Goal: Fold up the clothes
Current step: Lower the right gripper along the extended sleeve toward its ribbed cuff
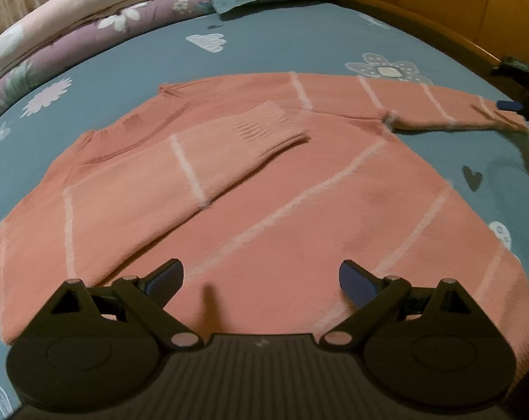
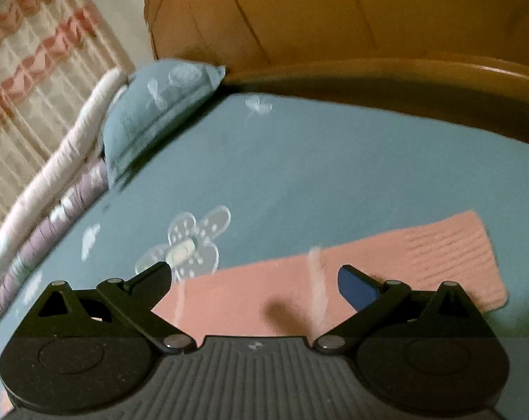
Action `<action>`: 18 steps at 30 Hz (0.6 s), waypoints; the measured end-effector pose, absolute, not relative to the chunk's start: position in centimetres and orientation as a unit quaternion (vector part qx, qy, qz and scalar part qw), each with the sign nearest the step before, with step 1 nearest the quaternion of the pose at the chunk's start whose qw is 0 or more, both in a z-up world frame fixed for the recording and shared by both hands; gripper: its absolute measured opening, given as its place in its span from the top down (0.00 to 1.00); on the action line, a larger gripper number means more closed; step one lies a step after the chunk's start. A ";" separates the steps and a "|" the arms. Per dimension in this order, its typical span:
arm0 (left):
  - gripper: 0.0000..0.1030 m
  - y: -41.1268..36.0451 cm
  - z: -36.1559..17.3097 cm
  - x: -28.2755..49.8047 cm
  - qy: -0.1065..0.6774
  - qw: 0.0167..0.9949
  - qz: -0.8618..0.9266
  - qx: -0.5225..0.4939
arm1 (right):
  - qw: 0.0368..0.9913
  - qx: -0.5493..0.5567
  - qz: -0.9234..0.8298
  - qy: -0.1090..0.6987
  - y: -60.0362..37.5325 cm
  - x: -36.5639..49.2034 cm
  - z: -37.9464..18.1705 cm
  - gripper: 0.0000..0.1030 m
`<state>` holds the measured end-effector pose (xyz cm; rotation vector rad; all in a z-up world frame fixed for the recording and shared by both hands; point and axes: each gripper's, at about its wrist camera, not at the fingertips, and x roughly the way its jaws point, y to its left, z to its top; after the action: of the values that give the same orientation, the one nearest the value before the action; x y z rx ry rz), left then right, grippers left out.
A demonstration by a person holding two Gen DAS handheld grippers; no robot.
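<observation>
**Pink sweater spread on the bed, both grippers released**

The left gripper [image 1: 260, 280] is held spread wide above the sweater [image 1: 264, 192], one sleeve [image 1: 208, 161] folded across it. The other sleeve [image 2: 369, 273] lies stretched on the bedsheet [image 2: 317, 161] under the right gripper [image 2: 253, 280], jaws apart, seemingly not touching.

Fuzzy knit sweater [image 1: 264, 192], glossy wooden headboard [image 2: 334, 17]

From my left wrist view, the sweater [image 1: 264, 189] hem is hidden behind the gripper body, and its outstretched sleeve [image 1: 439, 105] smears into blur at the right edge. The right gripper [image 1: 513, 105] there is cropped; I cannot read its jaws.
</observation>
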<state>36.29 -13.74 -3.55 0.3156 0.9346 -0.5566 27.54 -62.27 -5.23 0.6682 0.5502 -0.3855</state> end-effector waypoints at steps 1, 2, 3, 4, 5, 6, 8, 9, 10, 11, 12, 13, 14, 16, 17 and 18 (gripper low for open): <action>0.07 -13.9 -3.5 36.2 0.442 0.842 -0.269 0.150 | 0.887 0.319 -0.192 0.273 -62.3 27.5 -5.4 0.00; 0.07 -14.0 -3.4 36.0 0.442 0.841 -0.276 0.147 | 0.884 0.317 -0.198 0.281 -62.3 27.4 -5.6 0.00; 0.07 -14.1 -3.3 35.9 0.441 0.839 -0.283 0.145 | 0.881 0.314 -0.204 0.289 -62.3 27.3 -5.8 0.00; 0.07 -14.3 -3.2 35.8 0.441 0.838 -0.287 0.145 | 0.879 0.313 -0.209 0.293 -62.6 27.3 -5.9 0.00; 0.07 -14.4 -3.2 35.7 0.440 0.837 -0.289 0.147 | 0.878 0.314 -0.212 0.293 -62.9 27.5 -5.8 0.00; 0.07 -14.6 -3.2 35.7 0.440 0.837 -0.290 0.150 | 0.876 0.316 -0.216 0.292 -63.2 27.6 -5.8 0.00; 0.07 -15.0 -3.3 35.7 0.439 0.835 -0.293 0.155 | 0.873 0.318 -0.227 0.291 -63.7 27.5 -5.6 0.00; 0.07 -15.1 -3.3 35.7 0.439 0.834 -0.294 0.158 | 0.872 0.319 -0.234 0.289 -63.8 27.2 -5.6 0.00; 0.07 -15.2 -3.4 35.7 0.439 0.834 -0.295 0.158 | 0.870 0.320 -0.240 0.288 -64.0 26.9 -5.6 0.00; 0.07 -15.3 -3.4 35.7 0.440 0.833 -0.297 0.158 | 0.869 0.321 -0.247 0.286 -64.2 26.7 -5.6 0.00; 0.07 -15.3 -3.4 35.7 0.440 0.832 -0.298 0.159 | 0.867 0.326 -0.250 0.282 -64.3 26.5 -5.6 0.00; 0.07 -15.4 -3.5 35.6 0.440 0.832 -0.300 0.159 | 0.866 0.331 -0.253 0.277 -64.5 26.3 -5.6 0.00; 0.07 -15.4 -3.5 35.6 0.440 0.831 -0.300 0.159 | 0.865 0.333 -0.256 0.274 -64.5 26.1 -5.5 0.00; 0.07 -15.4 -3.6 35.6 0.440 0.832 -0.300 0.158 | 0.864 0.336 -0.262 0.268 -64.4 25.9 -5.3 0.00; 0.07 -15.4 -3.6 35.5 0.439 0.832 -0.299 0.158 | 0.864 0.337 -0.262 0.266 -64.3 25.7 -5.1 0.00; 0.07 -15.4 -3.6 35.5 0.439 0.833 -0.298 0.158 | 0.866 0.340 -0.258 0.261 -64.0 25.3 -4.9 0.00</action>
<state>35.51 -15.39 -3.57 0.3343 0.9311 -0.6320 25.31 -64.01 -4.94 0.7118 0.5469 -0.5411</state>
